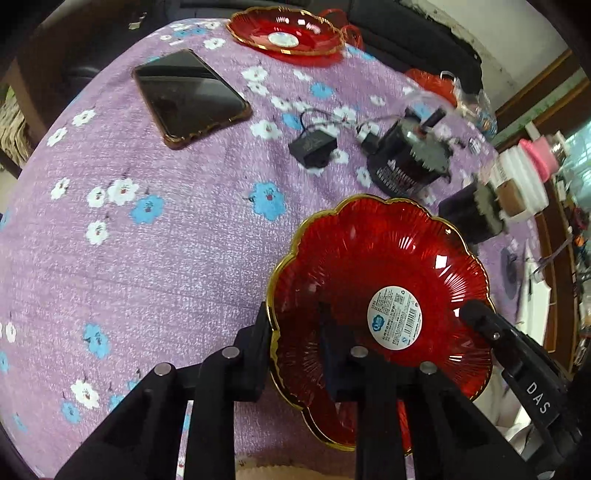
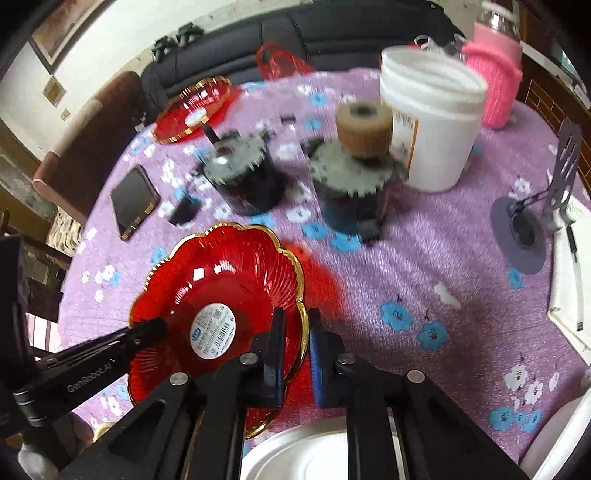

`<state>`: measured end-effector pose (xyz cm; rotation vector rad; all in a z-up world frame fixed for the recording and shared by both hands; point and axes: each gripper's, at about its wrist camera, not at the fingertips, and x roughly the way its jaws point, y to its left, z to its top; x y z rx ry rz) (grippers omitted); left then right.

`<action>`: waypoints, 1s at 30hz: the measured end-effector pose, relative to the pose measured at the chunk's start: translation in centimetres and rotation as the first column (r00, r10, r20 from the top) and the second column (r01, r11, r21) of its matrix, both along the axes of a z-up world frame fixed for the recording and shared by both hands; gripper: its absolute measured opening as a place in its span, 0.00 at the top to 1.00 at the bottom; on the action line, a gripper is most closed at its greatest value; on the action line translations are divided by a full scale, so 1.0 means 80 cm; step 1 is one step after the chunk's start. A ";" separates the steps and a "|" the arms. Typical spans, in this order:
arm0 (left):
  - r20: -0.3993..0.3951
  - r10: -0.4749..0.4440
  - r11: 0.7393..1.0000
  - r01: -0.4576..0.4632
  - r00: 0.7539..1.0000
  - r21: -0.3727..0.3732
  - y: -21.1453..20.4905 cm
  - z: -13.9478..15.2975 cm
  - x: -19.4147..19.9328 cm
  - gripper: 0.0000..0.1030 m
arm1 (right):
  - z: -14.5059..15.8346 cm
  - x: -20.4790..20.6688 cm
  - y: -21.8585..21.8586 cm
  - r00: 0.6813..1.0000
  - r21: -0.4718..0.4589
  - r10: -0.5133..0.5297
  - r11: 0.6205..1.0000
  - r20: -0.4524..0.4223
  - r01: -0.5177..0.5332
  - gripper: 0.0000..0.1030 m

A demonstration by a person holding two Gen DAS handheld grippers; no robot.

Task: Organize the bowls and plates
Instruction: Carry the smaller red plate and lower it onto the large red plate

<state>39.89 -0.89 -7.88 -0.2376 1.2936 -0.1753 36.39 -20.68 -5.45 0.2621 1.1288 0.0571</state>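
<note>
Grippers first: both of yours are clamped on the same red plate [image 1: 380, 295], the scalloped glass one with a gold rim and a round white label in its middle. Your left gripper [image 1: 295, 332] pinches the plate's rim, one finger outside the rim and the other showing dark through the red glass. Your right gripper [image 2: 295, 347] bites the opposite rim the same way, its blue-padded finger [image 2: 319, 365] outside the gold edge and the other finger over the plate's inner face. In each wrist view the other gripper's finger reaches in across the plate beside the label.

You hold the plate tilted at the near edge of the table [image 1: 147, 258], which wears a purple cloth printed with white and blue flowers. Whether its lower rim touches the cloth cannot be told. A white dish [image 2: 295, 458] lies at the near edge just below your right gripper.

A second red plate [image 1: 284, 31] sits at the far edge. A dark phone [image 1: 188, 96] lies between the two plates, toward the table's left side. Two black motors with grey toothed caps [image 2: 243, 177] stand mid-table, with a white tub [image 2: 436, 125] and a pink knitted bottle cover [image 2: 495, 88] behind them.
</note>
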 end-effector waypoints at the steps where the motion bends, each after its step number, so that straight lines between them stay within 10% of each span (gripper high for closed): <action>1: 0.015 0.006 1.000 -0.006 1.000 -0.008 0.004 0.009 -0.003 0.79 | 0.005 -0.002 0.002 1.000 -0.004 0.003 1.000 0.010 -0.003 0.88; 18: 0.170 0.155 0.987 -0.147 0.973 -0.061 0.105 0.097 -0.151 0.78 | 0.088 -0.123 0.085 0.980 0.080 0.108 0.989 0.166 -0.122 0.88; 30: 0.316 0.303 0.950 -0.311 0.899 -0.027 0.203 0.120 -0.304 0.78 | 0.081 -0.230 0.188 0.953 0.144 0.247 0.951 0.178 -0.273 0.88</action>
